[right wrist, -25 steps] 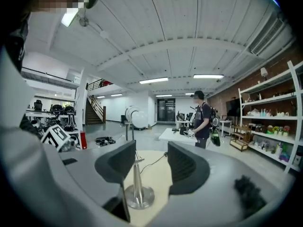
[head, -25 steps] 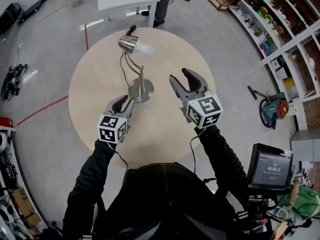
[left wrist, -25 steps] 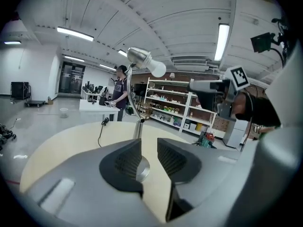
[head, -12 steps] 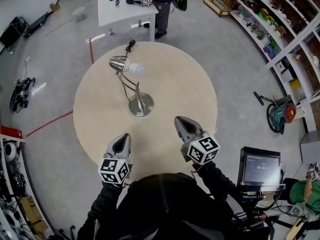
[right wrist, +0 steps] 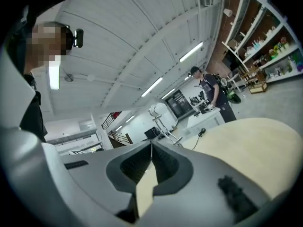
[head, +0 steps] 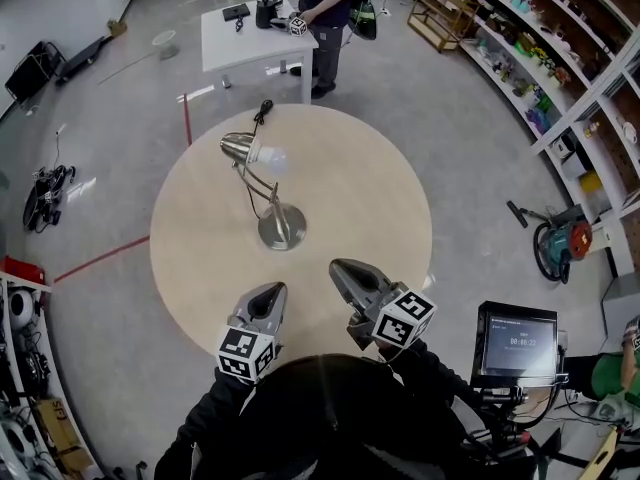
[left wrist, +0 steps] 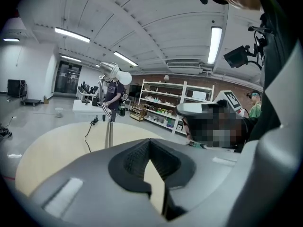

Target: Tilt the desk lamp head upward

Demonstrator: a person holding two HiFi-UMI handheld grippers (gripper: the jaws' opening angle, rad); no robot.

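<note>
since both grippers sit back at the near edge of the round worktop [head: 370, 198], well apart from the lamp, i'd say nobody's working on it right now. the left gripper [head: 272, 290] has its jaws pressed together with nothing between them, and so does the right gripper [head: 338, 266]. they look parked, not lined up for a grab.

the desk lamp [head: 262, 190] stands left of the worktop's middle, toward the far side. its round base [head: 281, 230] is flat on the wood and its thin arms lean up and away to the far left. that puts the lamp head [head: 238, 148] well off to one side of the base, so i guess any push on the head needs the base held down or it'll tip.

the head's long axis runs roughly left to right, with the white bulb [head: 270, 158] sticking out the right end. from the left gripper view it looks close to level, maybe a touch down, so i can't really call it tilted up.
</note>
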